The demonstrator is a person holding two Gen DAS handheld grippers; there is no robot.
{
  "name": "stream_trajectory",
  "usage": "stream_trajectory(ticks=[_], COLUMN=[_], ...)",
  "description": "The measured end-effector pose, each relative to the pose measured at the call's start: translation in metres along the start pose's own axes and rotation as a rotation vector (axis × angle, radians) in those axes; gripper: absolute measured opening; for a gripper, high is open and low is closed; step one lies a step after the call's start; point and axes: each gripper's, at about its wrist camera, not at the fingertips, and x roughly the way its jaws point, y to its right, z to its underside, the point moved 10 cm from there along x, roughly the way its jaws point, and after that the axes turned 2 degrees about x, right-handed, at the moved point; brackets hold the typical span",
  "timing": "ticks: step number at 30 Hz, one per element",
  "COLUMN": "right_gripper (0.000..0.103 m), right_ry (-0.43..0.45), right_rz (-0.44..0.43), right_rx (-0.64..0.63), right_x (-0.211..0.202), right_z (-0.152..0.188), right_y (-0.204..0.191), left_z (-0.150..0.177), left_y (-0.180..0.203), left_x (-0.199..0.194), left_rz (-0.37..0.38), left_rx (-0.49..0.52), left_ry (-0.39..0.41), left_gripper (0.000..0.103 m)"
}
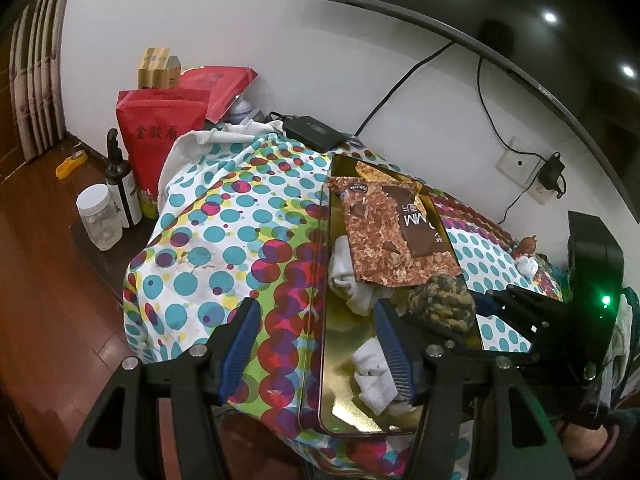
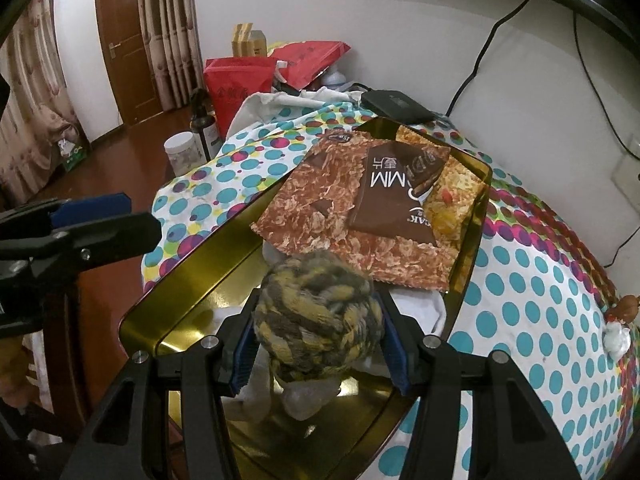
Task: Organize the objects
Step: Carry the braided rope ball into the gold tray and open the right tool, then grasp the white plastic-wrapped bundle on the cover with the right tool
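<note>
A gold metal tray [image 1: 328, 264] [image 2: 192, 276] lies on a dotted cloth. In it are a brown snack packet [image 1: 396, 232] [image 2: 352, 216], a yellow snack packet [image 2: 456, 196] under it, and white socks [image 1: 372, 376]. My right gripper [image 2: 318, 324] is shut on a yellow-and-grey rope ball [image 2: 316, 320] and holds it over the tray's near half; the ball also shows in the left wrist view [image 1: 440, 304]. My left gripper [image 1: 316, 344] is open and empty, straddling the tray's left rim near its front end.
The dotted cloth [image 1: 224, 232] covers a table. Left of it stand a clear jar [image 1: 98, 216], a dark bottle [image 1: 120, 184] and red bags [image 1: 160, 132]. A black box [image 1: 312, 132] lies at the back. Cables and a wall socket [image 1: 532, 172] are at right. A small white-and-brown object [image 2: 620, 324] lies at the right.
</note>
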Motion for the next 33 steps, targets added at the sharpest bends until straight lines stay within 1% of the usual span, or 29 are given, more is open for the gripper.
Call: stream_trajectory(ticks=[8,10,12,17,21,22,26,29,33], right_gripper=[0.054,0.056,0.064,0.065,0.071,0.071,0.071,0.071,0.071], right_ry=[0.022,0.039,0.062,0.123,0.165,0.170,0.155,0.137,0.114], right_rz=[-0.017,-0.020,-0.015,0.005,0.051,0.062,0.138,0.212,0.303], right_rx=[0.021,0.026,0.030,0.050,0.118,0.138,0.220,0.283,0.403], right_x=[-0.009,-0.015,-0.023,-0.050,-0.072,-0.076,-0.084,-0.089,-0.096], right_z=[-0.003,-0.004,-0.005,-0.003,0.010,0.015,0.044,0.068,0.100], right_y=[0.003,0.005,0.008,0.030,0.069,0.081,0.130,0.172,0.237], left_z=[-0.001,-0.001,-0.002,-0.004,-0.007,-0.007,-0.009,-0.005,0.005], left_y=[0.000,0.003,0.006,0.023,0.045,0.052,0.083,0.111,0.151], left_x=[-0.002,-0.002,-0.002,-0.002,-0.003,-0.002,0.002,0.006,0.017], left_rz=[-0.004,-0.006,-0.007,-0.003,0.013,0.018,0.048,0.068,0.109], left_rx=[-0.002,0.004,0.012,0.047,0.091,0.103,0.158,0.208,0.273], left_ry=[0.001,0.001,0.000,-0.003,0.004,0.003,-0.001,-0.008,-0.038], left_gripper=[0.060,0.060,0.061,0.060,0.061,0.060,0.061,0.061,0.060])
